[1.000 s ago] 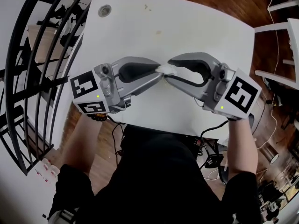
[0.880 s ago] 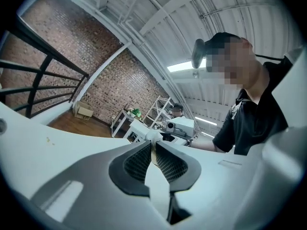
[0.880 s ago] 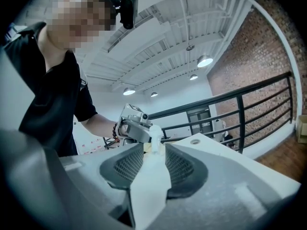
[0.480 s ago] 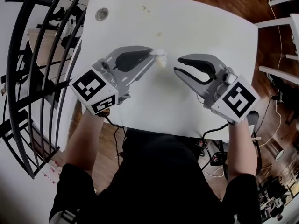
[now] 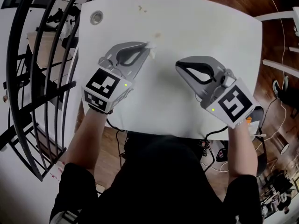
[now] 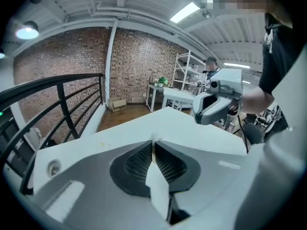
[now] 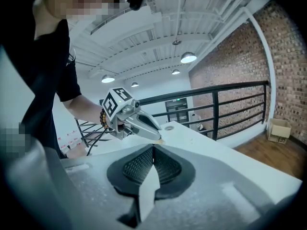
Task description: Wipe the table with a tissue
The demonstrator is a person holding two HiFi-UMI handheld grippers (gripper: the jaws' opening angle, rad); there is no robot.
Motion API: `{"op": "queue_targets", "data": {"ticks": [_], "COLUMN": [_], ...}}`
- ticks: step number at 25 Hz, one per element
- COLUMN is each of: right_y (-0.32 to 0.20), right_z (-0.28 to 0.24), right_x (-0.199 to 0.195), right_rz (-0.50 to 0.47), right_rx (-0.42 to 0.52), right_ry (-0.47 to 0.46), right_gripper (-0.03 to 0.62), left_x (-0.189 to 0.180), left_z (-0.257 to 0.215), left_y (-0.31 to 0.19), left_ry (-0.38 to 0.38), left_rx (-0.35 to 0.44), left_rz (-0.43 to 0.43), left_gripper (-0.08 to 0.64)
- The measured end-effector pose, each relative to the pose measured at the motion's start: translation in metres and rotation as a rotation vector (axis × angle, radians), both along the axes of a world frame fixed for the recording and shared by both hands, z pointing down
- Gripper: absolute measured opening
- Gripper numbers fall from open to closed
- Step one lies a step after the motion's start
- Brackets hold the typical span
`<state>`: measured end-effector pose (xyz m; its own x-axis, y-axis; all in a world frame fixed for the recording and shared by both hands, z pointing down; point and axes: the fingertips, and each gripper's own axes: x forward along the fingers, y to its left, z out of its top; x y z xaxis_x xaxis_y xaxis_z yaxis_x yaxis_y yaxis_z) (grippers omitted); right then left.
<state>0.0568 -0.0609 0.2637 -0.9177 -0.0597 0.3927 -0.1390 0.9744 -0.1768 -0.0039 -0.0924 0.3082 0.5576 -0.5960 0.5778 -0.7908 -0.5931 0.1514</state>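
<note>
L tool [image 5: 149, 47] tight on tissue [image 5: 152, 44] over table [image 5: 210, 31]; R tool [image 5: 178, 66] pressed together, empty

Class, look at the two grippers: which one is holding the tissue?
The left gripper: a white tissue is pinched at its jaw tips. The right gripper is shut on nothing.

We see bright ceiling lamps [image 7: 188, 57] above the evenly lit white desk [image 5: 201, 27]; fisheye warping bends and darkens every view's edges.
</note>
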Motion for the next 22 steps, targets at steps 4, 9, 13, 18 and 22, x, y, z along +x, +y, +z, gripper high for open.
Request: {"op": "queue_targets", "data": {"ticks": [4, 9, 13, 18, 22], "right_y": [-0.006, -0.009, -0.015, -0.024, -0.022], "right_z": [0.009, 0.016, 0.037, 0.059, 0.064], "right_x": [-0.006, -0.009, -0.007, -0.006, -0.002], "right_rz": [0.009, 0.027, 0.033, 0.027, 0.022], "right_rx": [-0.012, -0.040, -0.065, -0.071, -0.066], "right_ry": [0.005, 0.005, 0.012, 0.022, 0.038], "right_gripper": [-0.008, -0.008, -0.008, -0.008, -0.008], "left_x": [-0.018, -0.030, -0.030, -0.031, -0.029], "left_z": [0.026, 0.052, 0.082, 0.115, 0.121], "left_y": [-0.016, -0.027, -0.042, -0.058, -0.063], "left_ry": [-0.115, -0.199, -0.231, -0.254, -0.252], "left_rx": [-0.022, -0.071, -0.107, -0.134, -0.145], "left_rz": [-0.034, -0.046, -0.053, -0.058, -0.074], "left_gripper": [0.034, 0.034, 0.034, 0.034, 0.034]}}
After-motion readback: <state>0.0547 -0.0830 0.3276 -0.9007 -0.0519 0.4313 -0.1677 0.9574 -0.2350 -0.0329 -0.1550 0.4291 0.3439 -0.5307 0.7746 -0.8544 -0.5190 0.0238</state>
